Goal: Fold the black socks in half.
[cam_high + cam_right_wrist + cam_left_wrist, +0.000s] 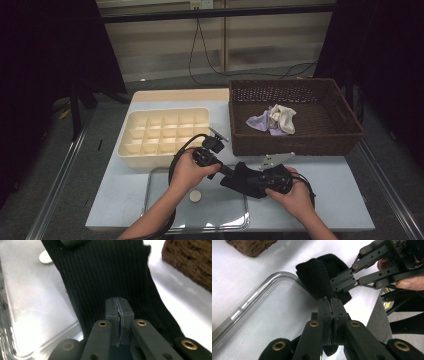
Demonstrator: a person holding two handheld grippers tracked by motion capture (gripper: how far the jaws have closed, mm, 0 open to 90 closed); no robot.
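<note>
A black ribbed sock hangs stretched between my two grippers, just above the right end of the metal tray. My left gripper reaches in from the left. In the left gripper view its jaws are shut on a fold of the sock. My right gripper comes from the right and pinches the sock's other end. In the right gripper view its jaws are pressed together on the sock's ribbed fabric, which spreads away toward the top.
A cream box of small compartments stands behind the tray. At the back right is a brown wicker basket holding purple and cream cloths. A small white disc lies on the tray.
</note>
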